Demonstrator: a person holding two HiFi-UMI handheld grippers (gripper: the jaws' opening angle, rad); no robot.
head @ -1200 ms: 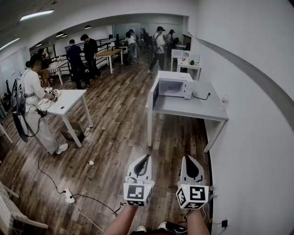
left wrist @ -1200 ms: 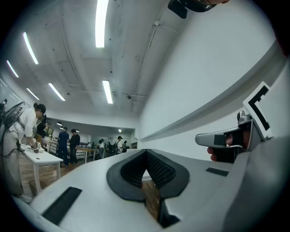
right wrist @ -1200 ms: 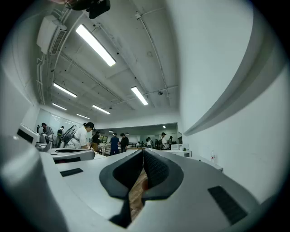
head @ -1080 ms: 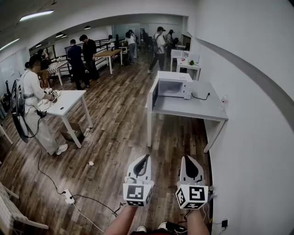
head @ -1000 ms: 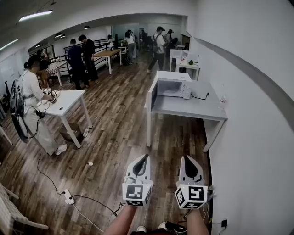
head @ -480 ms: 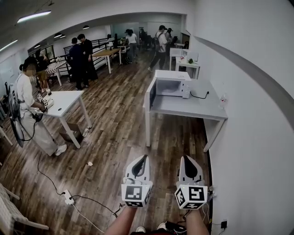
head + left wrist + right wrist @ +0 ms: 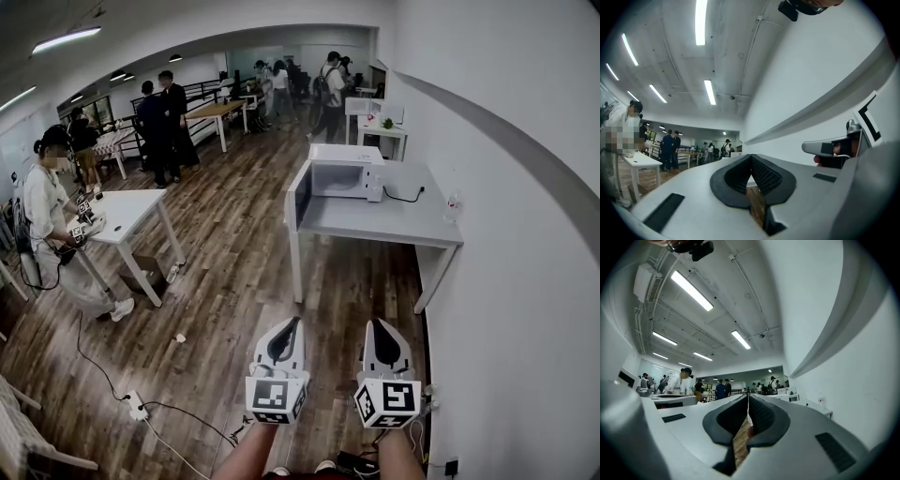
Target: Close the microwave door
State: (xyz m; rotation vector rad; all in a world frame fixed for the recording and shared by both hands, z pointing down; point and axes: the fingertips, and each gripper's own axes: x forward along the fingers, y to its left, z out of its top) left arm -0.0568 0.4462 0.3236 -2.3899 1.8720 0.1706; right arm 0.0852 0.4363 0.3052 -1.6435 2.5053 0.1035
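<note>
Now, target: the white box-shaped microwave [image 7: 345,176] sits at the far left corner of the grey rectangular table [image 7: 403,223], which stands against the white wall [image 7: 506,169], well ahead of both grippers.
Door: the dark-glass microwave door [image 7: 302,193] stands swung out to the left, past the table's edge, with the pale cavity on show.
Left gripper: the white two-jaw left gripper [image 7: 296,322] hangs low over the brown wooden plank floor [image 7: 234,262]; its jaws are clenched, tips meeting, nothing between them.
Right gripper: the white two-jaw right gripper [image 7: 375,322] is just beside it, pointing the same way; its jaws are pressed tight and empty too.
Cable: a thin black cable [image 7: 405,198] lies on the tabletop just right of the microwave.
Left side: a person in a white top [image 7: 42,202] stands at a white rectangular table [image 7: 131,202], well apart from the microwave.
Floor: a white power strip [image 7: 139,405] with dark cords lies to the left of the left gripper.
Background: more people stand far down the room.
</note>
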